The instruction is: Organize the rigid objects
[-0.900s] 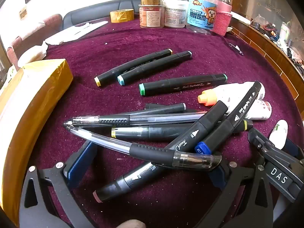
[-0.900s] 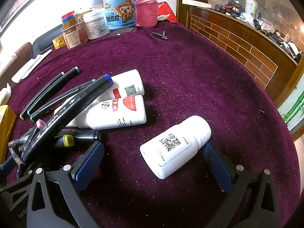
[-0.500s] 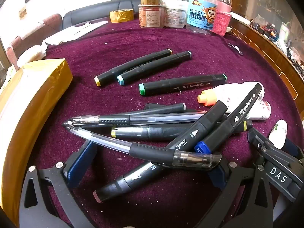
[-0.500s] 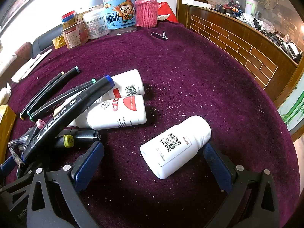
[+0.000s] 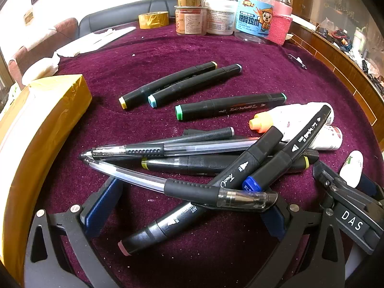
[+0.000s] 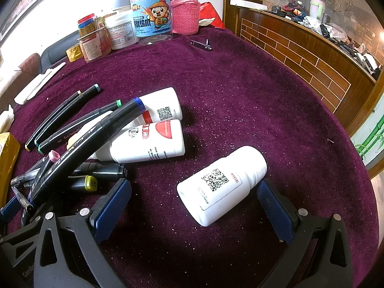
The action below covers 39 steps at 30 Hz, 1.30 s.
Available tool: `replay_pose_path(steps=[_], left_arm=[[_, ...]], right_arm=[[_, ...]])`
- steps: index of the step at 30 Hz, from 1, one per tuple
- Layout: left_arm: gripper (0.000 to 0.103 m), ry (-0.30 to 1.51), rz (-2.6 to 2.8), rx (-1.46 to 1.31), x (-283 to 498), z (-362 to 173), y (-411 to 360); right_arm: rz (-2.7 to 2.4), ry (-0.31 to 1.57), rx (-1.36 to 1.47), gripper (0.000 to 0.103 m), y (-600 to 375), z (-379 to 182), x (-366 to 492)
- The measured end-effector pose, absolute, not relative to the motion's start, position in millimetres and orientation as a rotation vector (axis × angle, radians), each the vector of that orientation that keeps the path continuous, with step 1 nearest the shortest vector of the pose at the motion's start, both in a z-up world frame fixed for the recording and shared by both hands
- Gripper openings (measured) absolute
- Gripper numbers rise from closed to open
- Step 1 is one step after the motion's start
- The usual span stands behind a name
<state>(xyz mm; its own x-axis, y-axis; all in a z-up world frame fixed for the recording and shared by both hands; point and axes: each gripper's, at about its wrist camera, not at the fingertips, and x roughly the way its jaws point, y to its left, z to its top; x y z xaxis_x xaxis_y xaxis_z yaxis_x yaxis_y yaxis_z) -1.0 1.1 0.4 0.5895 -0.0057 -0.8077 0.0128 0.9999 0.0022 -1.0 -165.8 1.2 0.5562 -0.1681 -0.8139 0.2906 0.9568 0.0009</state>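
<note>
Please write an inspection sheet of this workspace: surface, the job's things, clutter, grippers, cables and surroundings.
Surface: dark purple velvet tablecloth, speckled with small white crumbs.
Job's things: black marker pens and clear ballpoint pens, three markers lying apart, the rest crossed in a pile; three white plastic bottles, one lying alone, two side by side under a blue-capped marker.
Clutter: jars and tubs, pink knit-sleeved flask, gold tape roll, gold-wrapped box, small metal clipper.
Grippers: left gripper open over the pen pile; right gripper open around the lone bottle, pads apart from it.
Cables: nothing seen.
Surroundings: wooden counter, dark sofa.
</note>
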Motion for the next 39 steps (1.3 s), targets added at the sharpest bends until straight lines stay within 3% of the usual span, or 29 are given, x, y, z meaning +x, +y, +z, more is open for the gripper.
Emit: replay_pose_path(steps=[39], left_arm=[[0.103,0.940,0.006,-0.001,-0.1,0.0,1.4]], right_arm=[[-0.281,0.944,0.148,0.102,-167.2,1.6,1.2]])
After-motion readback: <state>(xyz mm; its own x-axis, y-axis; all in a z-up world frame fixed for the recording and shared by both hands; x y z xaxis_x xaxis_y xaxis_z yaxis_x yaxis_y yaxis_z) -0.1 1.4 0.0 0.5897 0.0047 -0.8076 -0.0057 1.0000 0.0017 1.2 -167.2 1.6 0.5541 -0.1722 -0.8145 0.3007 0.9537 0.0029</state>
